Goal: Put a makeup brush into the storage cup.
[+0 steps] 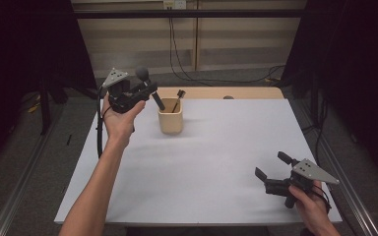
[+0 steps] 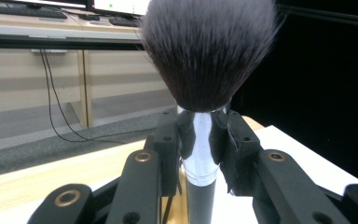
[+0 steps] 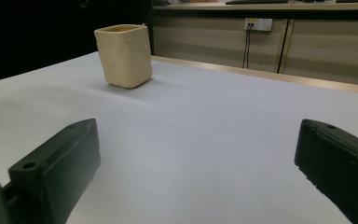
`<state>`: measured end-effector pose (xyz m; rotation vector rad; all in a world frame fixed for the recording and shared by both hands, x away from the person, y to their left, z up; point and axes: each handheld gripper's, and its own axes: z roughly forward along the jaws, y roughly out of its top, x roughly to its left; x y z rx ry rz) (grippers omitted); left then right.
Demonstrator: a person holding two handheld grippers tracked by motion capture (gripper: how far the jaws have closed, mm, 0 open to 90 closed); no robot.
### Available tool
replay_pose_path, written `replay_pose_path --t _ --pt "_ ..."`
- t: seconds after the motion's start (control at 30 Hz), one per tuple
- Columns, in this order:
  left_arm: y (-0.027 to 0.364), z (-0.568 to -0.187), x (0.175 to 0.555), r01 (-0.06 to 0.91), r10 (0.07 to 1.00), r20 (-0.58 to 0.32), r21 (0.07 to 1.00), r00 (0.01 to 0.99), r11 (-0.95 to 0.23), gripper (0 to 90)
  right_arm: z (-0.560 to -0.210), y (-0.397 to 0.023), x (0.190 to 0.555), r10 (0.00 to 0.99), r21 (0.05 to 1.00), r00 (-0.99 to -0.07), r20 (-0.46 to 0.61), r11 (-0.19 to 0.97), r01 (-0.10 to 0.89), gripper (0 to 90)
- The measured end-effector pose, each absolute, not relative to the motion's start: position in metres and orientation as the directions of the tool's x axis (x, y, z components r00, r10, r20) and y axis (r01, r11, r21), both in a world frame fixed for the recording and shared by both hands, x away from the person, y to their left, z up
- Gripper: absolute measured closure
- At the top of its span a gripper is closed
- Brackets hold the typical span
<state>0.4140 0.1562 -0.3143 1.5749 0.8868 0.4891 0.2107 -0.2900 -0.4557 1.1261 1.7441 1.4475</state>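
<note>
Left hand-held gripper [image 1: 147,89]: clamped on makeup brush [image 2: 200,154], above beige cup [image 1: 170,121]; right hand-held gripper [image 1: 271,167]: jaws wide, empty, low over desk [image 1: 216,162].

The high view looks forward and down over the whole counter [image 1: 202,162] from the person's side. The left claw [image 2: 200,140] camera sits very close behind a brush [image 2: 207,51], facing the room's far wall. The right claw [image 3: 196,172] camera skims low across the counter toward the beige cup [image 3: 123,56], which the high view shows at 11 o'clock.
</note>
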Motion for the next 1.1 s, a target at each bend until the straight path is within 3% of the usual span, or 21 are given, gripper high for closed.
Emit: replay_pose_path --t 1.1 --pt "0.128 -0.340 0.447 0.281 0.782 -0.092 0.953 0.616 -0.110 70.6 -0.455 -0.290 0.208 0.877 0.973 -0.476 0.066 0.048 0.224 0.0"
